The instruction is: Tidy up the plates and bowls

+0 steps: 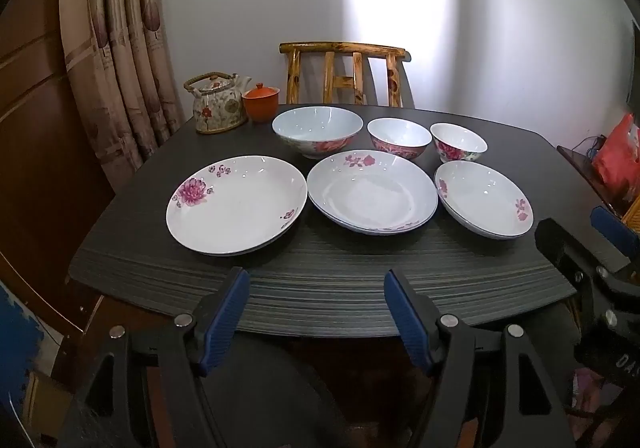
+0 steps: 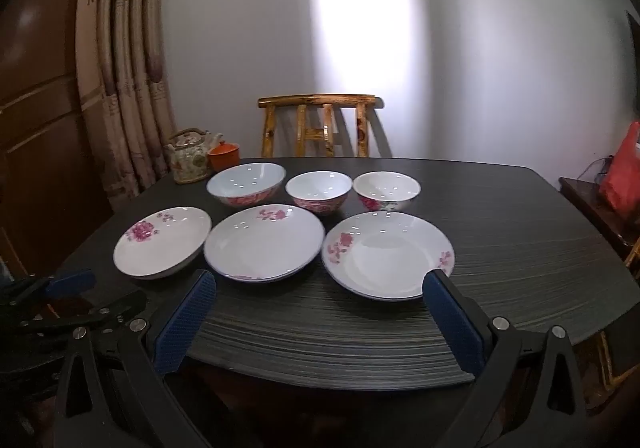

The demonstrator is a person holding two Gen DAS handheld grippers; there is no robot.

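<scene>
On the dark counter [image 1: 320,280] ahead of me nothing is stacked yet, so I judge the job barely begun. Three plates lie in the near row: the left plate [image 1: 236,204], the middle plate [image 1: 372,192] and the right plate [image 1: 484,198], each flat and separate, though the left and middle rims look close to touching. Behind them stand three bowls, rims up: the big bowl [image 1: 318,130], the middle bowl [image 1: 399,138] and the small bowl [image 1: 458,142]. All six are left to gather, plates with plates and bowls with bowls, I reckon.

My left claw [image 1: 316,288] hangs spread wide over the near edge with nothing between its pads. My right claw [image 2: 320,288] is likewise wide and empty, its right pad in front of the right plate's near rim; I cannot tell whether it touches.

At the far left corner stand a teapot [image 1: 218,106] and an orange lidded cup [image 1: 262,102], just beside the big bowl, so I would mind them. A wooden chair [image 1: 344,74] sits behind the counter, a curtain [image 1: 120,48] to the left.
</scene>
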